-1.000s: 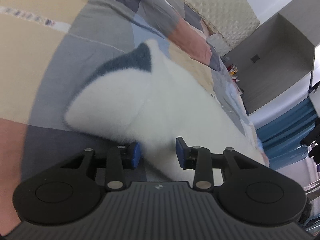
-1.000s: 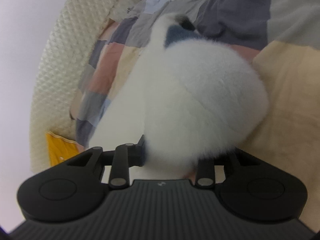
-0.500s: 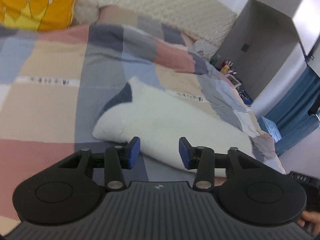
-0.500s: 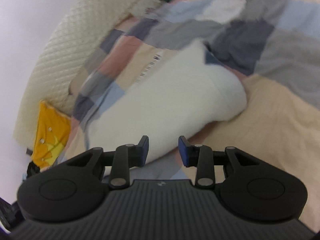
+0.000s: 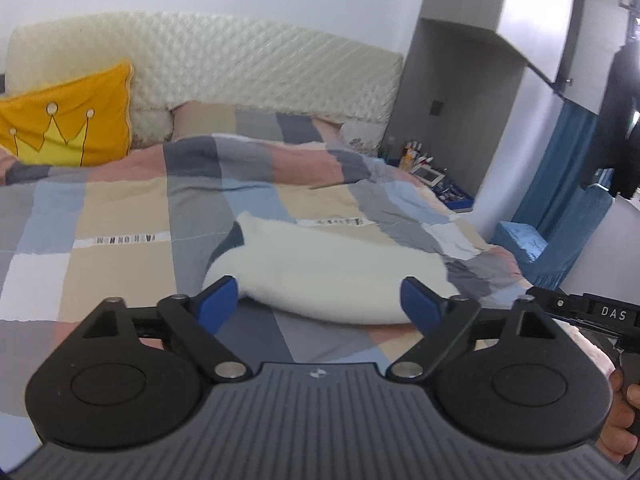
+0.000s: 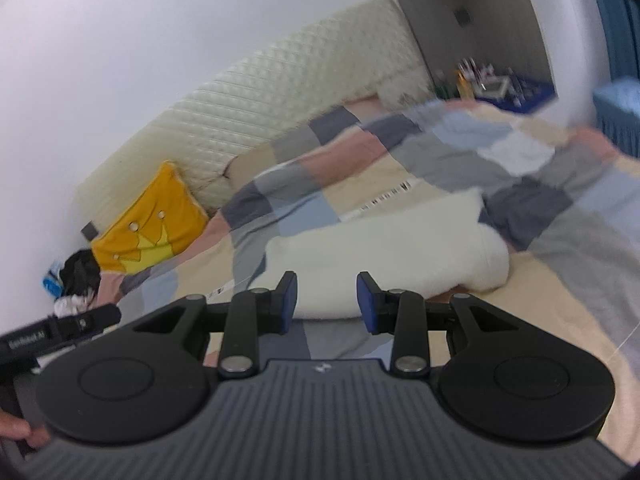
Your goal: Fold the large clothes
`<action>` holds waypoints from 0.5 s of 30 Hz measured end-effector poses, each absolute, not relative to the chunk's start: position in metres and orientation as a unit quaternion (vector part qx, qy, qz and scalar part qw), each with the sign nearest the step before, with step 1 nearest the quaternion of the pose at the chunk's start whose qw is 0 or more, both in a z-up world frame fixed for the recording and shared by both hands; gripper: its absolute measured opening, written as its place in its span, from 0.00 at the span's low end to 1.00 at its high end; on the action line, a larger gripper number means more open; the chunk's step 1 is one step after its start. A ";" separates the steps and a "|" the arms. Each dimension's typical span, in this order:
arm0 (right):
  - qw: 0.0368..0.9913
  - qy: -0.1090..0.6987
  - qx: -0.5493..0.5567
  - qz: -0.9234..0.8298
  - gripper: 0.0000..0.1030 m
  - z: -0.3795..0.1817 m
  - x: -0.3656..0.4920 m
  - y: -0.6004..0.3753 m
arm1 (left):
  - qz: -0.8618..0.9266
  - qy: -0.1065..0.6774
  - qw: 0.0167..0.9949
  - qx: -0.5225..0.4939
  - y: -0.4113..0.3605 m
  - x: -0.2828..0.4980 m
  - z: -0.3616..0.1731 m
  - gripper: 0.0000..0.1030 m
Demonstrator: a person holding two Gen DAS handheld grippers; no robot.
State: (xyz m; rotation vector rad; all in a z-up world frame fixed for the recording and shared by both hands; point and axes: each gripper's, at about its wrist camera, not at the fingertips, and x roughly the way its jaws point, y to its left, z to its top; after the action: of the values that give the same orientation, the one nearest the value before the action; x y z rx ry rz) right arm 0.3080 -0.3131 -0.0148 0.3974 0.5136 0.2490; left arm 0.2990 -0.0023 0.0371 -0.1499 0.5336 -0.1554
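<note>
Nearest, my left gripper (image 5: pixel 320 304) fills the bottom of its frame, its 2 blue pads (image 5: pixel 218 302) far apart and still opening, with nothing between them. At the right edge of that frame I catch part of my right hand (image 5: pixel 618 412) around a black handle, cut off by the border.

My right gripper (image 6: pixel 327 300) sits low in its own frame, pads parted by a modest gap and pinching nothing. At its lower left edge my left hand (image 6: pixel 24 430) shows only as a sliver.

Just beyond both sets of fingers lies the white fleece garment (image 5: pixel 332 270), bundled into a long roll across the patchwork bedspread (image 5: pixel 120 216), centre of each frame. A dark grey patch marks its left end in the left view; my right pad hides its right end. How neat the folds are I cannot tell, and the right view is smeared by blur.

Farther back, at upper left in the left view, a yellow crown pillow (image 5: pixel 68 126) leans on the quilted cream headboard (image 5: pixel 256 68). At upper right stands a grey cabinet (image 5: pixel 480 92), with small clutter too tiny to identify.
</note>
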 end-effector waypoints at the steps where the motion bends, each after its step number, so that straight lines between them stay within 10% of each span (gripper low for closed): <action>1: 0.943 0.246 0.186 0.123 0.36 -0.012 0.299 -0.311 | -0.078 0.257 0.961 -0.072 -0.005 0.285 0.040 0.94; 15: 0.968 0.186 0.096 0.137 0.36 -0.017 0.185 -0.294 | -0.058 0.197 0.978 -0.017 -0.028 0.137 0.044 0.98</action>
State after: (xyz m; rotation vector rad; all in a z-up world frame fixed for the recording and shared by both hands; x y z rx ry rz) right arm 0.1848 -0.2943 -0.0175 0.1946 0.3754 0.2768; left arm 0.1366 -0.0279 0.0444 -0.0337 0.3978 -0.1160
